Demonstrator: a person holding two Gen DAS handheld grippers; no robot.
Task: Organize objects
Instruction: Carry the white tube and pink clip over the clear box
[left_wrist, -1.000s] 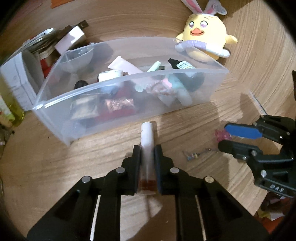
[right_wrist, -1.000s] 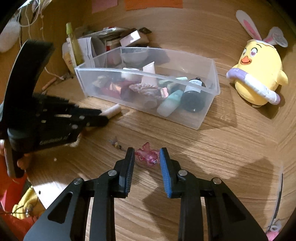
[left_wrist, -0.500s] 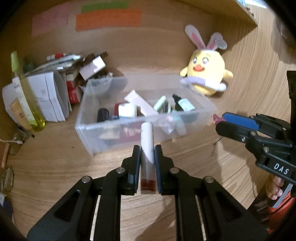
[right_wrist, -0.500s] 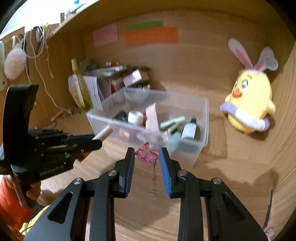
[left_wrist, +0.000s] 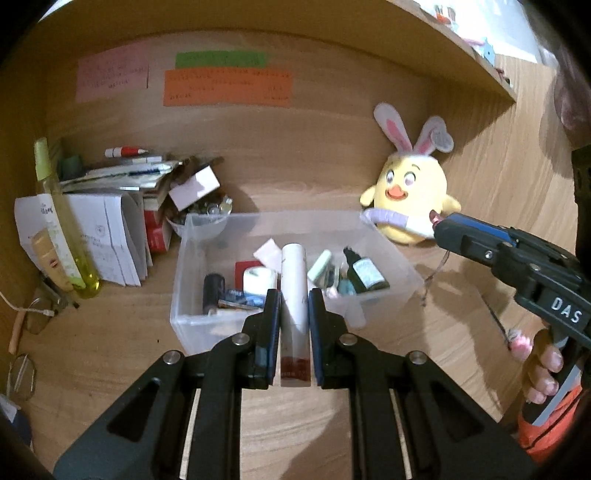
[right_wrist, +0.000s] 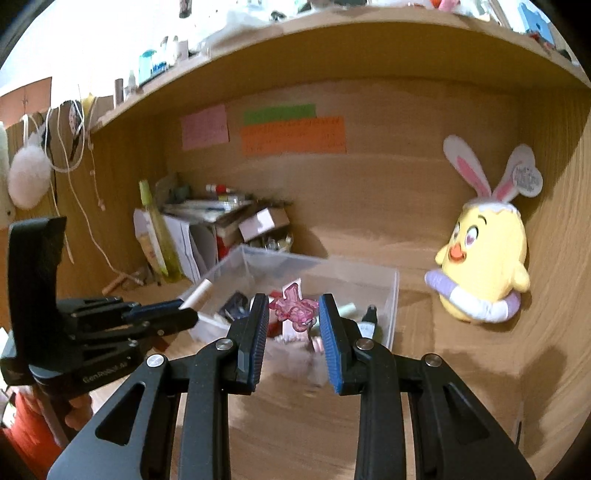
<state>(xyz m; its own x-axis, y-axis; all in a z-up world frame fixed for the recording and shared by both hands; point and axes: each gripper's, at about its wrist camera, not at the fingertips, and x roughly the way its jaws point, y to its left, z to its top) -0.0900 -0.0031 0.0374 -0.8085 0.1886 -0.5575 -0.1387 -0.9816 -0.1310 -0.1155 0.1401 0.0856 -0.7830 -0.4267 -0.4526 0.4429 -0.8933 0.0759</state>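
My left gripper (left_wrist: 293, 295) is shut on a white tube with a brown end (left_wrist: 293, 291) and holds it in the air in front of the clear plastic bin (left_wrist: 192, 325). The bin holds several cosmetics, among them a dark dropper bottle (left_wrist: 364, 271). My right gripper (right_wrist: 291, 306) is shut on a pink transparent hair clip (right_wrist: 293, 308) and holds it in the air before the bin (right_wrist: 393, 295). In the left wrist view the right gripper (left_wrist: 437, 227) is at the right, above the bin's right end. The left gripper (right_wrist: 184, 314) shows at the left in the right wrist view.
A yellow chick plush with bunny ears (left_wrist: 410, 195) stands right of the bin against the back wall. A pile of papers, boxes and a yellow-green bottle (left_wrist: 59, 221) fills the left corner. A shelf (right_wrist: 332, 40) hangs overhead. A small pink item (left_wrist: 519, 343) lies on the desk at right.
Both grippers have risen from the desk with their objects. The right gripper closed on the pink clip and lifted it; the left lifted the tube toward the bin.
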